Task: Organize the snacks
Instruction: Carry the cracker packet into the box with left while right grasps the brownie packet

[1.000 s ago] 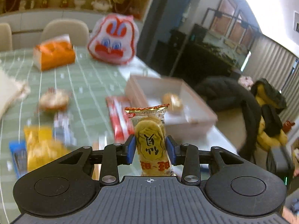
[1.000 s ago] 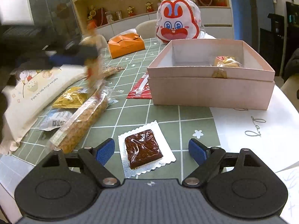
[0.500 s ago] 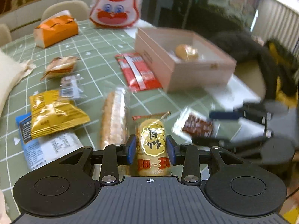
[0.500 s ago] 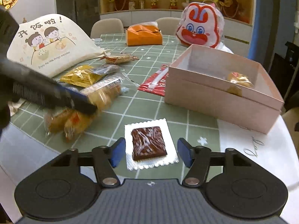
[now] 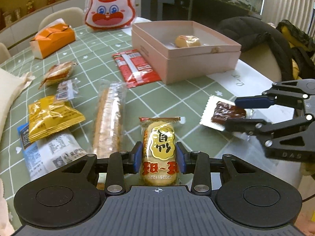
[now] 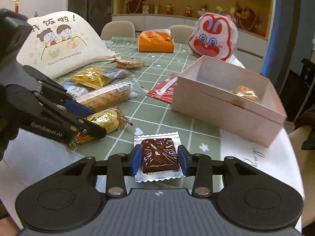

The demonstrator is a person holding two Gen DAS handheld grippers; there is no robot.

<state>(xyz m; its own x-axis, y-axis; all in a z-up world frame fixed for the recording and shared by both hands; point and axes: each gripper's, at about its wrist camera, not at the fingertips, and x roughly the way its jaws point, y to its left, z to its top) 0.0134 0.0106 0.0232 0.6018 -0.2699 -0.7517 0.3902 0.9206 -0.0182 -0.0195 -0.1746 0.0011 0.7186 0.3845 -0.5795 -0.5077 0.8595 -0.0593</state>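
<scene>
My left gripper (image 5: 158,158) is shut on a yellow rice cracker pack (image 5: 159,145), held low over the green checked tablecloth; the pack also shows in the right wrist view (image 6: 104,121). My right gripper (image 6: 159,159) has closed on a brown cake in a silver wrapper (image 6: 158,155) lying on the cloth; the cake also shows in the left wrist view (image 5: 226,114). A pink open box (image 5: 196,66) with one wrapped bun (image 5: 188,41) inside stands behind, also in the right wrist view (image 6: 222,110).
On the cloth lie a long biscuit pack (image 5: 109,116), a yellow bag (image 5: 51,118), a blue-white pack (image 5: 45,153), a red pack (image 5: 134,66) and two small snacks. An orange tissue box (image 5: 52,40), rabbit bag (image 5: 110,9) and a canvas tote (image 6: 59,45) stand behind.
My left gripper swung down from near the box to the table's front, still holding the cracker pack. My right gripper moved forward and closed its fingers on the brown cake.
</scene>
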